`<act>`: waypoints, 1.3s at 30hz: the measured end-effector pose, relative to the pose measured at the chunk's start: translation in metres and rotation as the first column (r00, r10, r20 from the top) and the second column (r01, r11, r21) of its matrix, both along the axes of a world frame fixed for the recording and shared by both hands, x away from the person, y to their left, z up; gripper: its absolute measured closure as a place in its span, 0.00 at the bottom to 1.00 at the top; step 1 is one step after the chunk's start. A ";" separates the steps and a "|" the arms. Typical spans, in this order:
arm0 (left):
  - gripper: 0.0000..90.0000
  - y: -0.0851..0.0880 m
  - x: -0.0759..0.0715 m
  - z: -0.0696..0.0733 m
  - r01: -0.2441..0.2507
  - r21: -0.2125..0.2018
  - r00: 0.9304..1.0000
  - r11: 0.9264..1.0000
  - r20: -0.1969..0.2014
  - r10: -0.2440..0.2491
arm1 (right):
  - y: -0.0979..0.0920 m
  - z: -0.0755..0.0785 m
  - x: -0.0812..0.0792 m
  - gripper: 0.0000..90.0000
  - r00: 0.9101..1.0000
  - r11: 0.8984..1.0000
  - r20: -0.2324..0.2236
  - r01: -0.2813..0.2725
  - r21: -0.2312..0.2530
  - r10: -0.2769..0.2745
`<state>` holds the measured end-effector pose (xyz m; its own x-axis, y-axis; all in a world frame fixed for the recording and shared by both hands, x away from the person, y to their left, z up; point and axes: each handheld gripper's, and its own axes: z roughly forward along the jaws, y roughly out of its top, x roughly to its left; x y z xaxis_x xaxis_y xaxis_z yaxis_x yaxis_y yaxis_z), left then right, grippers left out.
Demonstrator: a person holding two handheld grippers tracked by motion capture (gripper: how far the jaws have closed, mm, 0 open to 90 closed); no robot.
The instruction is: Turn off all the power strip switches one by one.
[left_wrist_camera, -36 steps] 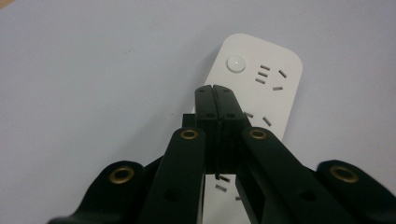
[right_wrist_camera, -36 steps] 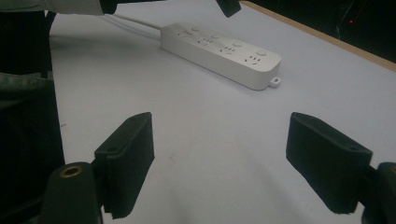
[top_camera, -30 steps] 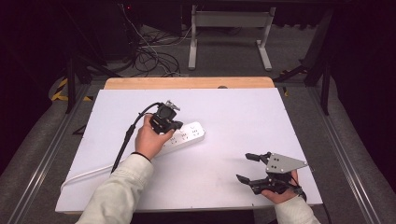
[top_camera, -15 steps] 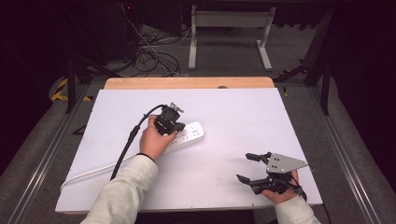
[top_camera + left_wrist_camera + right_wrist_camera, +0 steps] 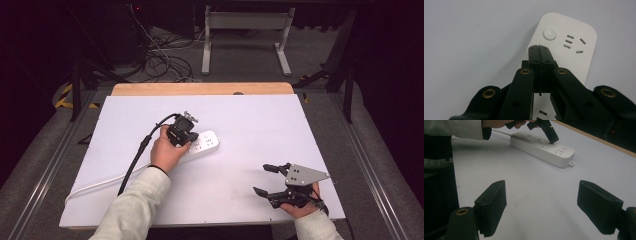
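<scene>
A white power strip (image 5: pixel 206 143) lies flat near the middle of the white table, with a round button (image 5: pixel 549 34) at its far end. My left gripper (image 5: pixel 189 139) points steeply down at it, its jaws shut with nothing between them. Its tips (image 5: pixel 538 47) sit on or just above the strip's top (image 5: pixel 574 37), short of the button and beside a socket; from the right gripper view the left gripper (image 5: pixel 554 140) looks to be touching the strip (image 5: pixel 541 147). My right gripper (image 5: pixel 260 179) rests near the table's front right, open and empty (image 5: pixel 546 205).
The strip's white cord (image 5: pixel 100 182) runs off to the table's front left. The left gripper's black cable (image 5: pixel 135 160) trails along the forearm. A wooden edge (image 5: pixel 200 89) borders the table's far side; stands and loose cables lie on the floor beyond.
My left gripper has edged slightly right and down over the power strip. The right gripper and the strip have stayed put.
</scene>
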<state>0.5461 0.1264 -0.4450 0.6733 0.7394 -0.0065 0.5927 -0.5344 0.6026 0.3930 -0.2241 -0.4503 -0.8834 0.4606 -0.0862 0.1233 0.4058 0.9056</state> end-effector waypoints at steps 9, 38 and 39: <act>1.00 -0.002 -0.002 -0.001 -0.005 0.011 1.000 1.000 0.009 0.004 | 0.000 0.000 -0.001 0.27 1.000 1.000 0.000 0.000 0.001 0.000; 1.00 0.000 -0.004 -0.005 -0.021 -0.045 1.000 0.999 0.017 0.021 | 0.001 0.000 -0.002 0.27 1.000 1.000 -0.001 -0.001 -0.003 0.001; 1.00 0.001 -0.004 -0.006 -0.020 -0.047 1.000 0.999 0.020 0.021 | 0.001 0.000 -0.002 0.27 1.000 1.000 -0.001 0.000 -0.004 0.000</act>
